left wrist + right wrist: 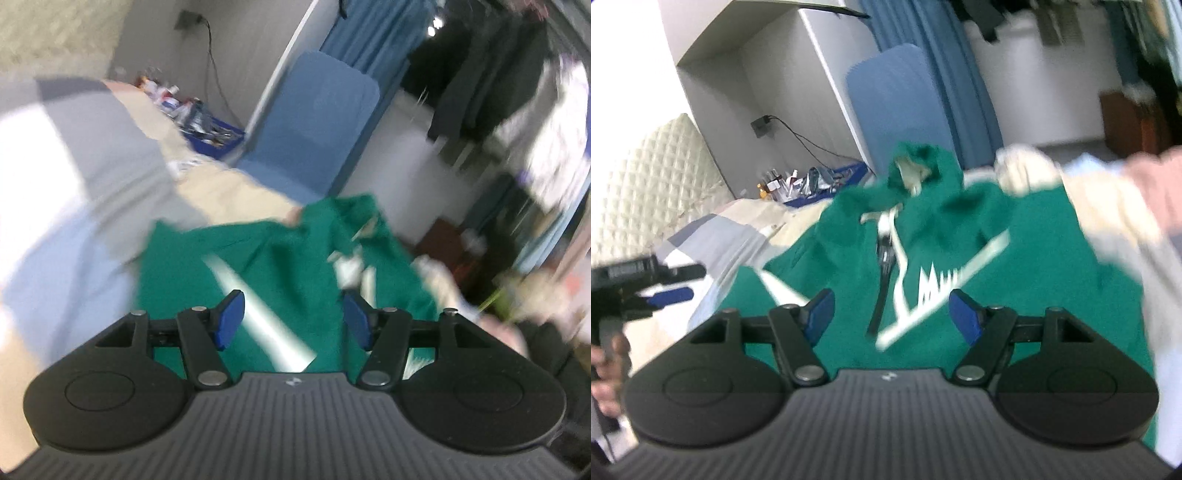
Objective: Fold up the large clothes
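Green hooded top lies spread on the bed, hood end away from both cameras, white lettering and a dark zip pull facing up. A pale garment overlaps its right edge. Both views are motion-blurred, so fine creases and the exact hem line cannot be read.

Left gripper: blue pads set apart, nothing between them, poised over the green cloth near a white stripe. Seen from the right wrist view, it sits at the garment's left side, off the fabric or just at its edge — the blur leaves that uncertain.

Right gripper: pads likewise apart, empty, above the chest lettering.

Assessment: no grasp is made; the step in hand appears to be choosing pick points for a first fold.

Recommendations:
- Take matching points on opposite edges, one per gripper, so the fold line runs straight.
- Pinch a single layer cleanly; avoid catching the pale garment beside it.
- Flatten the bunched hood before folding — it will otherwise lump the stack.
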